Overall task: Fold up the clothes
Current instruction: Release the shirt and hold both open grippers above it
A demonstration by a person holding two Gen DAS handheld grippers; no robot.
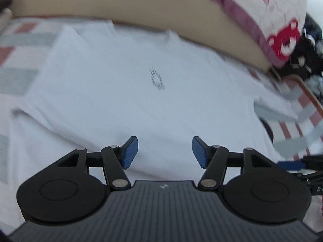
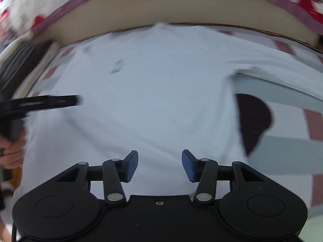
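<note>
I see a soft white cloth T-shirt (image 1: pixel 125 92) lying smooth on a checked pink and grey cloth cover (image 1: pixel 18 76). My left black matt plastic gripper (image 1: pixel 165 152) has bumpy blue pads (image 1: pixel 130 153) and shiny metal pins (image 1: pixel 120 183).

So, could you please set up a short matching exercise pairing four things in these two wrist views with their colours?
Things:
1. T-shirt
2. Gripper finger pads
3. Checked cover
4. Bear prints on the bedding

Colours:
A. red
B. blue
C. white
D. pink, grey and white

Pairs: 1-C, 2-B, 3-D, 4-A
</note>
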